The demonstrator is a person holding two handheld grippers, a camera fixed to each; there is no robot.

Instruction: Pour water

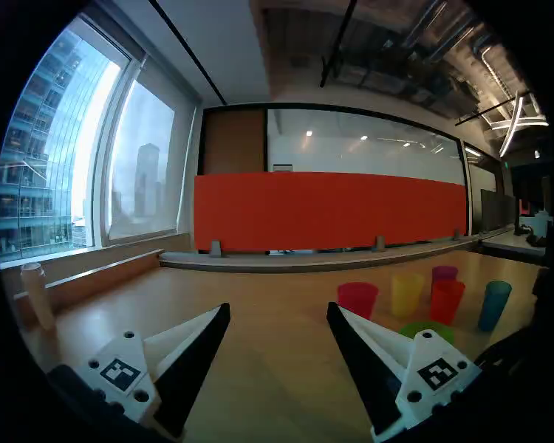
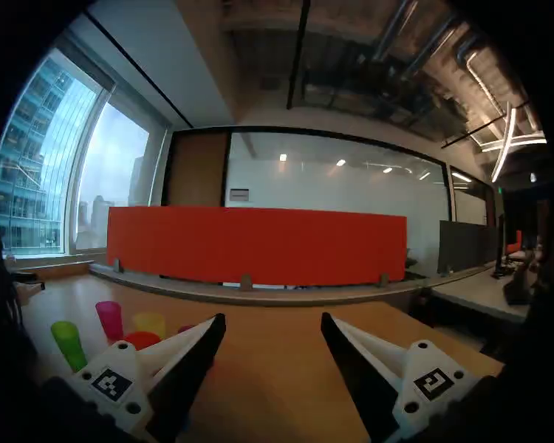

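Plastic cups (image 1: 406,294) stand at three o'clock of your left gripper (image 1: 277,306), nine o'clock of your right gripper (image 2: 273,317). Both gape wide.

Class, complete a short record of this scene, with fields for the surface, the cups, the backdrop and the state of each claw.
Surface: wooden table
Cups: red cup, yellow cup, purple cup, orange cup, teal cup, upright and grouped closely
Backdrop: orange divider panel, window
Left claw: open, holding nothing
Right claw: open, holding nothing
Pouring: not yet begun
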